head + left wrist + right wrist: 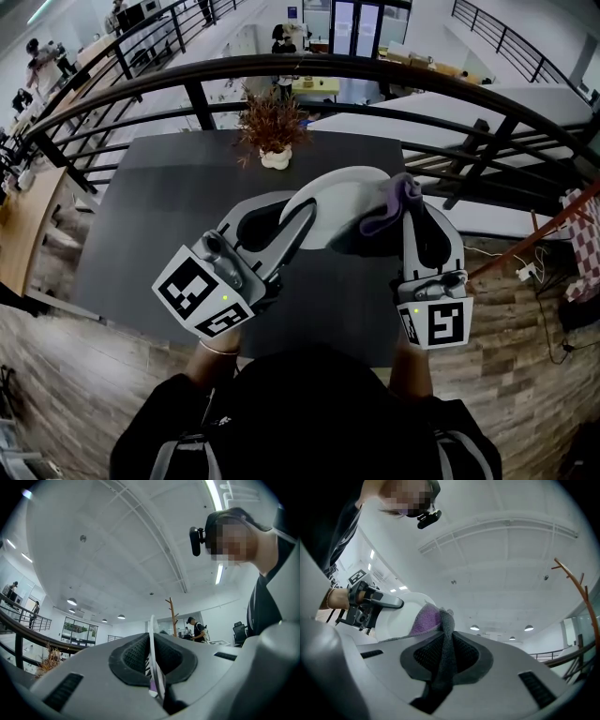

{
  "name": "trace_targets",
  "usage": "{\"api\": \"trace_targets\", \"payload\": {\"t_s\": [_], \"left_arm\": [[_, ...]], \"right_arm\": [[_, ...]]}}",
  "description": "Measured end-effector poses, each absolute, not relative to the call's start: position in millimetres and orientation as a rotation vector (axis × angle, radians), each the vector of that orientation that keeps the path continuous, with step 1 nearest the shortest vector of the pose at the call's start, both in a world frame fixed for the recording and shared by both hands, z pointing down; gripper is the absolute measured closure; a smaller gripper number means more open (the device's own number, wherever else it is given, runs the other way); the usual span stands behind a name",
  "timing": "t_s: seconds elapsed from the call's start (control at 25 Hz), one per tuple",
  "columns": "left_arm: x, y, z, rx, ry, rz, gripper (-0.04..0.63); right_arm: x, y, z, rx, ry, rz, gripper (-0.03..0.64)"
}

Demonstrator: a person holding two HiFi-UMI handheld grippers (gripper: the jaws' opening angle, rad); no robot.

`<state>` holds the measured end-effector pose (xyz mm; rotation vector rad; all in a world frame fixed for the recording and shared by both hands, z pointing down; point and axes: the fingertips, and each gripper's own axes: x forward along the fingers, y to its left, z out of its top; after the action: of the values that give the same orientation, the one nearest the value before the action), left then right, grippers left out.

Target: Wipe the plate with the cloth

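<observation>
**Step in hand: the wipe itself**

Above the dark grey square table [141, 187], the white round plate [342, 187] looks lifted and tilted. Its rim is clamped edge-on between the nearly closed jaws of the left gripper [152, 658]. The right gripper [444, 656] has its jaws pinched tight on the purple-and-grey fabric cloth [426, 619], which is bunched at the plate's right side. I judge the wiping to be under way. The next move calls for drawing the cloth across the plate's face against a firm left grip. The cloth hides part of that face, so actual contact and how clean the plate is cannot be made out.
</observation>
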<state>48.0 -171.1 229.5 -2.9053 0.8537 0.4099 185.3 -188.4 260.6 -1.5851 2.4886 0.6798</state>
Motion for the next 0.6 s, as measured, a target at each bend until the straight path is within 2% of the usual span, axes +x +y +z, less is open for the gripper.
{"api": "trace_targets", "payload": {"t_s": [0.6], "left_arm": [[44.8, -169.4, 233.5, -2.894, 0.862, 0.398, 0.572]], "right_arm": [[210.2, -192.0, 267.7, -1.701, 2.443, 0.643, 0.577]]}}
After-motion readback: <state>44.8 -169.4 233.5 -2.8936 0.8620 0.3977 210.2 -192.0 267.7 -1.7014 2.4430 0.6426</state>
